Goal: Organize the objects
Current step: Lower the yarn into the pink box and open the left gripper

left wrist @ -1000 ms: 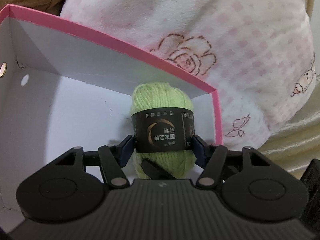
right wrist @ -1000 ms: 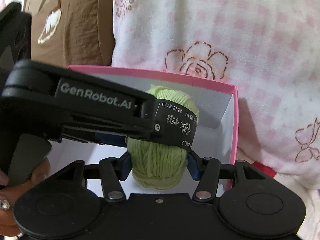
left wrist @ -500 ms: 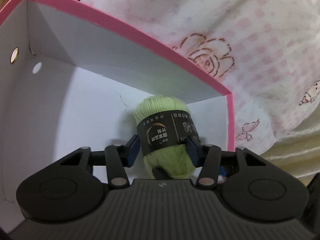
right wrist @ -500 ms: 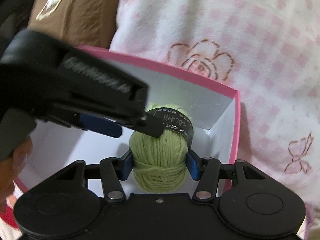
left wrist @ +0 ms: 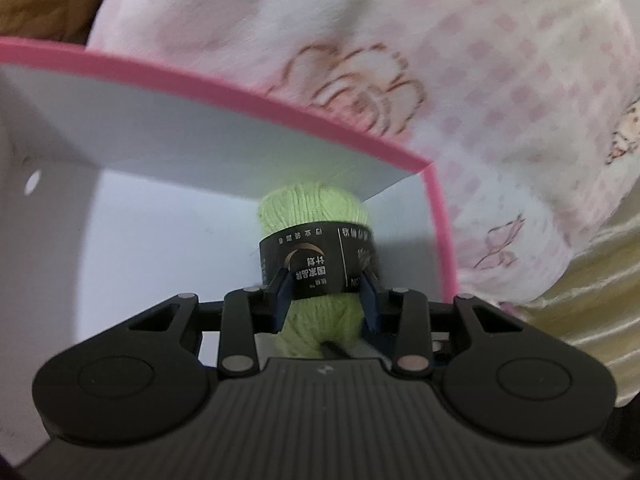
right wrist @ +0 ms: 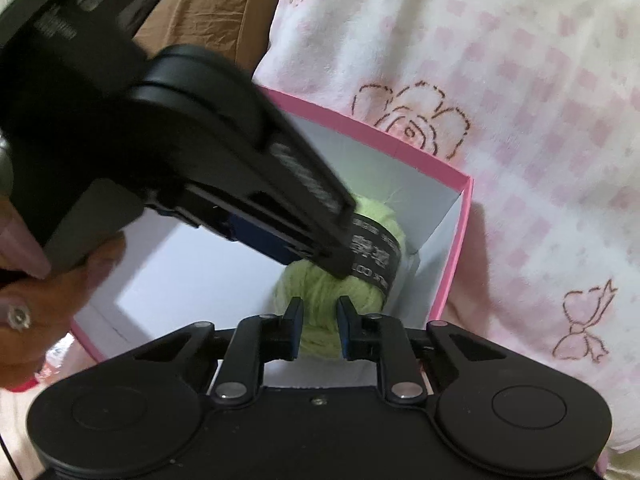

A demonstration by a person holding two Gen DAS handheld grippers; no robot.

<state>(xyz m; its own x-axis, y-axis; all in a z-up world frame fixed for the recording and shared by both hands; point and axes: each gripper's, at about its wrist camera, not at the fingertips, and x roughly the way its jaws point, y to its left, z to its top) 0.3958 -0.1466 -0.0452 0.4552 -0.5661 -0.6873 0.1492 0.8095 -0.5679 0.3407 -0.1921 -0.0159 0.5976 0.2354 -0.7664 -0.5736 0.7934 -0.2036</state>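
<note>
A light green yarn ball with a black paper label sits in the far right corner of a pink-rimmed white box. My left gripper is shut on the yarn ball at its label, low inside the box. In the right wrist view the yarn ball shows behind the left gripper's black body. My right gripper is narrowed on the near end of the yarn, its fingers pressing the strands, above the box's near side.
A pink and white checked blanket with flower prints lies behind and right of the box. A brown cloth lies at the far left. A person's hand holds the left gripper.
Both grippers lowered the yarn ball deeper into the box's far right corner. The right gripper's fingers have closed in narrower and slid back toward the yarn's near end.
</note>
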